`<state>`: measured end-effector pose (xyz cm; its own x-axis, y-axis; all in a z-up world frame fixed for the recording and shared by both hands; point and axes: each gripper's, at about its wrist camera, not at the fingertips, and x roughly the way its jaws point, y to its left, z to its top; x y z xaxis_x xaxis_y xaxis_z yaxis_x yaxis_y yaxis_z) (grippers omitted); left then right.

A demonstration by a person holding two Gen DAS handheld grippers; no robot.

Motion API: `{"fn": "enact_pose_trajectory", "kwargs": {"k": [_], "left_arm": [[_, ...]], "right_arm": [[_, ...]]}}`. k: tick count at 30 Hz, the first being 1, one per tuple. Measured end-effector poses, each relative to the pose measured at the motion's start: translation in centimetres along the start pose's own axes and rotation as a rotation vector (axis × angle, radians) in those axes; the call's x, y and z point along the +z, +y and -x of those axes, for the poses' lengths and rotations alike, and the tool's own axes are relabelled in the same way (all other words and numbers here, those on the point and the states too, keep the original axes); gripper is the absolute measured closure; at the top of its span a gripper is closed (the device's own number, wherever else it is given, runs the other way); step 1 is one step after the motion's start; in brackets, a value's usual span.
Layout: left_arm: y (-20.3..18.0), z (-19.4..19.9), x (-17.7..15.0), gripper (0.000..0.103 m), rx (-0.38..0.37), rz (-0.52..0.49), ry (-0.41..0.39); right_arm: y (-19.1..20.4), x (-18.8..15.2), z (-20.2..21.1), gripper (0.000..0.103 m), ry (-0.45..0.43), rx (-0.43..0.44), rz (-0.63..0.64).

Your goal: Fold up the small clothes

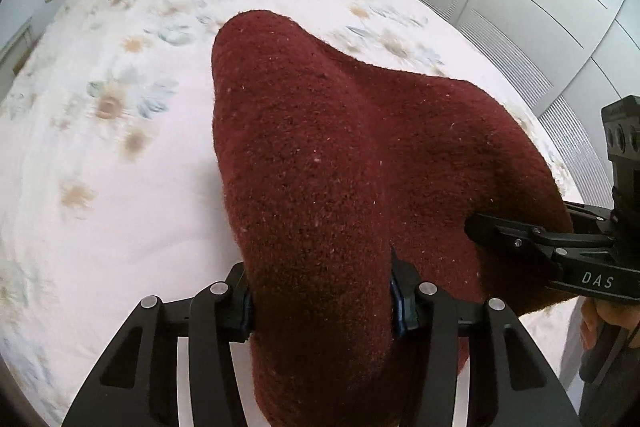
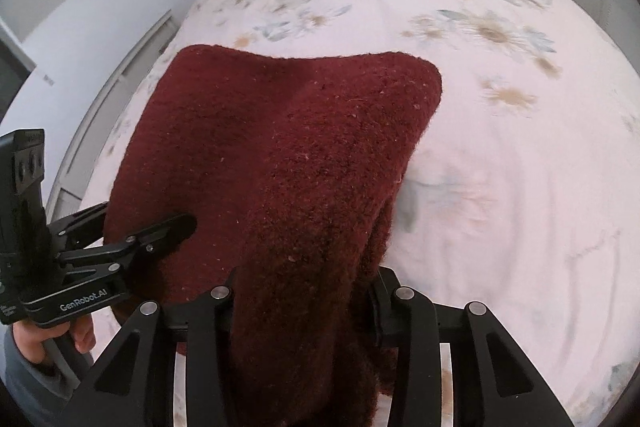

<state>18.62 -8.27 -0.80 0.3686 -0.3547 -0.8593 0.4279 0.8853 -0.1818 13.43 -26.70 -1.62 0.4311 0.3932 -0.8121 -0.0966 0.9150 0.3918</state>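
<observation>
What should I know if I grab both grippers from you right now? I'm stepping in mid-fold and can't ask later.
Left gripper: shut on one near corner of the dark red fuzzy knit garment.
Right gripper: shut on the other near corner of the garment.
Garment: hangs between the two grippers, its far edge draped toward the white floral bedspread; whether that edge touches the bed is unclear.
Done: both near corners gripped.
Left: no finished fold shows yet; probably carry the held edge forward, lay it down, then release.

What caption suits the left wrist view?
Both tools, left and right, grip a maroon knit above a floral bed.
</observation>
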Motion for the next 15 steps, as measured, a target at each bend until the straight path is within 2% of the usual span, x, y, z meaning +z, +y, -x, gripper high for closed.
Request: {"fn": "enact_pose_trajectory", "kwargs": {"k": [3,9,11,15], "left_arm": [[3.4,0.5,-1.2,0.058,0.024,0.033,0.001],[7.8,-3.0,-5.0,0.057,0.039,0.095,0.078],[7.7,-4.6,-6.0,0.052,0.042,0.114,0.07],[7.9,-4.8,-6.7,0.041,0.054,0.123,0.048]], "right_arm": [[2.5,-0.1,-2.8,0.062,0.031,-0.029,0.027],[2.7,-2.6,-7.9,0.064,0.125,-0.099,0.054],[2.1,-3.0,-8.3,0.062,0.126,-0.096,0.035],[1.8,-3.0,-8.4,0.053,0.115,-0.119,0.049]]}}
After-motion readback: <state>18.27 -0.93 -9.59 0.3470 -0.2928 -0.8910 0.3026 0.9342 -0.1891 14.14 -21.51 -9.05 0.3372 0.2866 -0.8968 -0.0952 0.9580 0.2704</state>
